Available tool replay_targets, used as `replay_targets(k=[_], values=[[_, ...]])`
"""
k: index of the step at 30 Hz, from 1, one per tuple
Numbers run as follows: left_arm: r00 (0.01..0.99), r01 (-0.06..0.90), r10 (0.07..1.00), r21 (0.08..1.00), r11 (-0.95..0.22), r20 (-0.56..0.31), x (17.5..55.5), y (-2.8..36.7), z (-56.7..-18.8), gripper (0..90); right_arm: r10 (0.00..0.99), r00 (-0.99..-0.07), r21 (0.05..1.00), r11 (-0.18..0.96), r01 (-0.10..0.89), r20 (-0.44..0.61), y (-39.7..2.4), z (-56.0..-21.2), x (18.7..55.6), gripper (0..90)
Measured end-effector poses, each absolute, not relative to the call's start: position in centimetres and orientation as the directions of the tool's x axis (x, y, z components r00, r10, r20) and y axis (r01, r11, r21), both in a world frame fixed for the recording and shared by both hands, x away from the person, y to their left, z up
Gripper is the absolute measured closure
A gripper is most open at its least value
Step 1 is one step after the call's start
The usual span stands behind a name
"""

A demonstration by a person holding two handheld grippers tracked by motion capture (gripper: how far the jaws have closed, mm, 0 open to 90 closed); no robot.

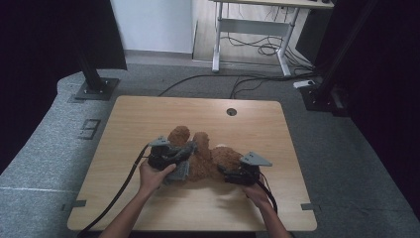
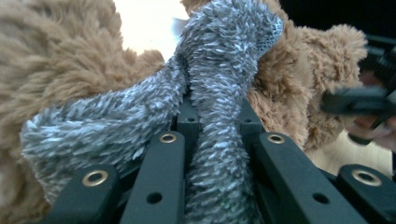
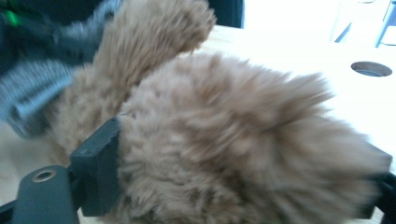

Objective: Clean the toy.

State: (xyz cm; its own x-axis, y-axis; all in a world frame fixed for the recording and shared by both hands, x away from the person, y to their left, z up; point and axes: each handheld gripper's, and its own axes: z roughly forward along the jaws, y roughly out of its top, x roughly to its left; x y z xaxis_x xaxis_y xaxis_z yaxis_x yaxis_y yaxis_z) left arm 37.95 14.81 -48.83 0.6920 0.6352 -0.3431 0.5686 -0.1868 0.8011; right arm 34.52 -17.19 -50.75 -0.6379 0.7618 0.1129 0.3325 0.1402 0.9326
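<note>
Left gripper (image 2: 219, 154): jaws clamped tight on a strip of grey fuzzy cloth (image 2: 219, 93). The strip runs up between them, folds over at the top, and a second fold drapes off toward 9 o'clock. In the high view the left gripper (image 1: 184, 153) sits at the toy's 9 o'clock, with the grey cloth (image 1: 182, 167) bunched against the brown fur.

Right gripper (image 3: 243, 186): jaws stand wide, with a thick lobe of the brown plush toy (image 3: 224, 154) between them. One black jaw lies flush on the fur at 8 o'clock. The far jaw is mostly buried, so I can't tell whether the pads actually press. The view is blurred. In the high view the right gripper (image 1: 229, 173) is at the toy's 4 o'clock.

The plush toy (image 1: 205, 158) lies just below centre on the wooden table (image 1: 148, 119), two rounded limbs pointing to 12 o'clock. The table's cable hole (image 1: 231, 111) is well apart, at 1 o'clock from the toy.
</note>
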Motion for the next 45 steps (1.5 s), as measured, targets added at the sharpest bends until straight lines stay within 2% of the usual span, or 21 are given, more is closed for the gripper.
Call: replay_targets(k=[4, 9, 12, 16, 20, 27, 31, 35, 41, 45], values=[[0.699, 0.551, 0.637, 0.813, -0.189, -0.325, 37.1, 14.8, -49.2, 78.1, 0.761, -0.625, 0.936, 0.072, 0.344, 0.171, -18.2, -49.0, 34.8, 14.0], [0.704, 0.543, 0.637, 0.817, -0.195, -0.316, 36.6, 14.8, -49.2, 78.1, 0.788, -0.585, 0.915, 0.073, 0.398, 0.192, -17.9, -47.4, 37.0, 14.3], [0.705, 0.544, 0.633, 0.816, -0.195, -0.319, 36.6, 14.9, -49.3, 78.1, 0.786, -0.582, 0.878, 0.113, 0.465, 0.207, -17.1, -48.0, 38.1, 14.4], [0.719, 0.535, 0.621, 0.819, -0.208, -0.312, 36.1, 14.9, -49.1, 77.9, 0.774, -0.587, 0.842, 0.138, 0.522, 0.237, -16.3, -49.7, 37.8, 17.2], [0.74, 0.525, 0.581, 0.832, -0.182, -0.34, 35.0, 15.5, -47.6, 76.6, 0.786, -0.592, 0.862, 0.165, 0.478, 0.178, -16.1, -50.5, 35.5, 21.3], [0.764, 0.443, 0.578, 0.884, -0.147, -0.287, 34.4, 14.5, -43.6, 74.5, 0.792, -0.608, 0.892, 0.243, 0.381, 0.044, -15.7, -51.3, 32.2, 26.2], [0.776, 0.456, 0.572, 0.863, -0.217, -0.266, 35.3, 12.5, -43.4, 74.1, 0.783, -0.621, 0.91, 0.248, 0.332, 0.013, -15.8, -51.7, 31.2, 26.3], [0.776, 0.482, 0.581, 0.826, -0.294, -0.246, 35.5, 11.3, -45.2, 73.9, 0.779, -0.627, 0.926, 0.222, 0.305, 0.02, -16.3, -51.9, 30.7, 20.8], [0.782, 0.488, 0.567, 0.82, -0.3, -0.258, 34.5, 12.0, -46.4, 75.4, 0.802, -0.591, 0.898, 0.191, 0.397, 0.09, -16.7, -51.8, 31.2, 5.7], [0.79, 0.481, 0.555, 0.825, -0.296, -0.262, 33.6, 12.6, -47.2, 75.8, 0.792, -0.6, 0.87, 0.214, 0.443, 0.111, -16.5, -51.9, 31.2, 7.0]])
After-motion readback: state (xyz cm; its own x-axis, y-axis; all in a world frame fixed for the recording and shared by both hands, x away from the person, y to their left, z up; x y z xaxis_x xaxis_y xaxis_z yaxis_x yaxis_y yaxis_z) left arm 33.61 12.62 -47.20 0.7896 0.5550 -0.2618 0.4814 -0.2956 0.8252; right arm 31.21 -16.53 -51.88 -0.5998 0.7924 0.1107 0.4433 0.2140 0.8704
